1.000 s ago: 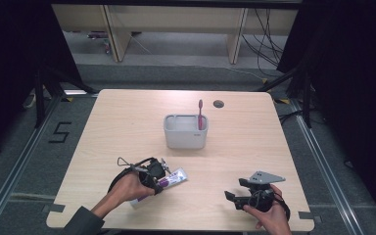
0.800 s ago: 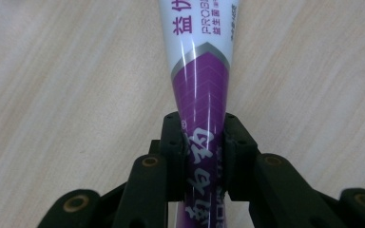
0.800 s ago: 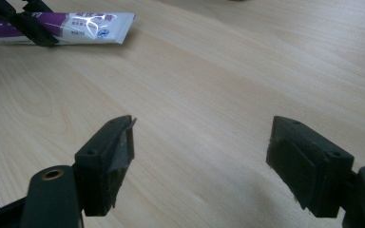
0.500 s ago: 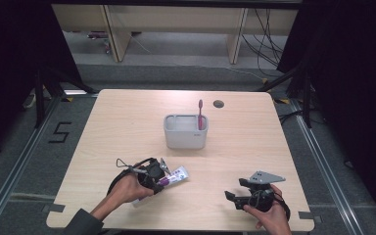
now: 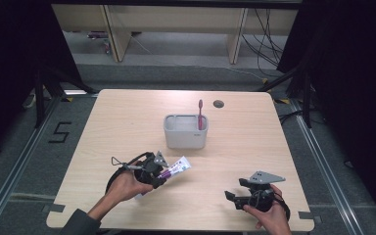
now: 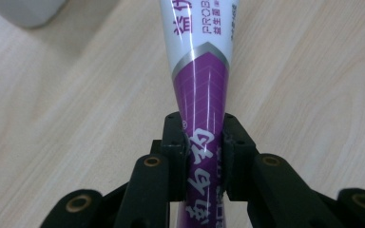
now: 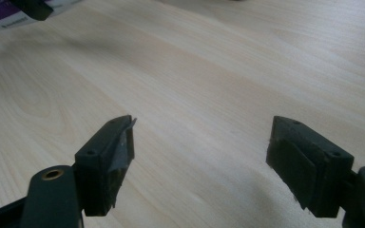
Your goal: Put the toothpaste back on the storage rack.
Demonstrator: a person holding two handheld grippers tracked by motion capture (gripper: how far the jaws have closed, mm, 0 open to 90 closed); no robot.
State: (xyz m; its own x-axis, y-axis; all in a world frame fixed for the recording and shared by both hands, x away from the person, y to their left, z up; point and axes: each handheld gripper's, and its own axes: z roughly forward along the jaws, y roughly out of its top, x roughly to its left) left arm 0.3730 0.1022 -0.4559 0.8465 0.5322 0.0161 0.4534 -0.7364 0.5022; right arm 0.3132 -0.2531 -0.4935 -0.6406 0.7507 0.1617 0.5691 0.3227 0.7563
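A white and purple toothpaste tube [image 5: 175,169] [image 6: 200,76] lies near the table's front left, pointing toward the grey holder. My left gripper [image 5: 156,172] [image 6: 202,142] is shut on its purple end. A grey rectangular holder [image 5: 185,131] stands at the table's middle with a pink toothbrush [image 5: 200,114] upright in its right side. My right gripper [image 5: 232,198] [image 7: 199,147] hovers low over bare wood at the front right, jaws wide apart with nothing between them.
The light wooden table [image 5: 127,122] has a small dark round hole [image 5: 219,104] behind the holder. Dark floor, rails and shelving legs surround the table. The front edge lies close to both hands.
The left gripper and the tube have shifted slightly toward the front and right. The right gripper has stayed in place.
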